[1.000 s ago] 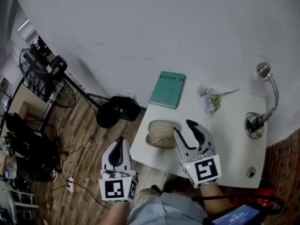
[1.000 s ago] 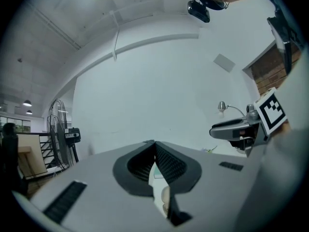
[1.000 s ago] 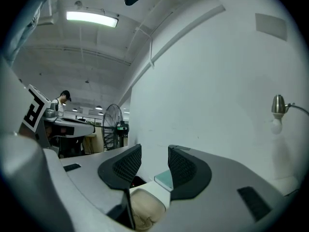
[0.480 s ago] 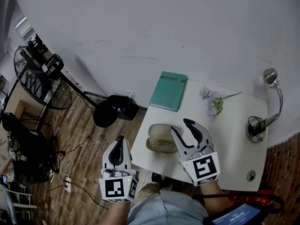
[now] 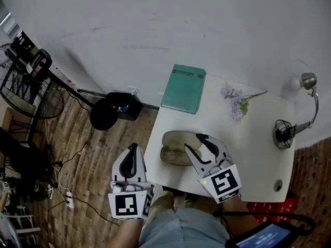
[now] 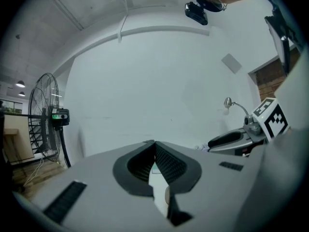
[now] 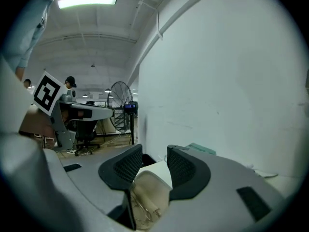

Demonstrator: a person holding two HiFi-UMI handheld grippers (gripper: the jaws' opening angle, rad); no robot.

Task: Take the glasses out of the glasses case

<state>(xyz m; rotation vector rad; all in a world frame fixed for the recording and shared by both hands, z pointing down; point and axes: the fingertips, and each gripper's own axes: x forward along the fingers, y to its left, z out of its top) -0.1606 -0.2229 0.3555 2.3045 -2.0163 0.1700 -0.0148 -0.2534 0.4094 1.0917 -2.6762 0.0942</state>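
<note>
Now my right gripper (image 5: 196, 143), jaws apart but just narrowing on nothing, hangs over the open case (image 5: 173, 149) on the counter (image 5: 258, 154), glasses (image 7: 140, 210) inside; my left gripper (image 5: 133, 150) is closed beside the counter.

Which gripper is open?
The right gripper, above the case: its jaws stand apart, though they have just been closing a little, with the case showing between them. The left gripper's jaws are together.

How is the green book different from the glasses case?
The green book is flat, square-cornered and shut; the glasses case is rounded, beige and open, with glasses inside. The book lies by the wall; the case sits nearer the front edge. Both rest on the white table.
</note>
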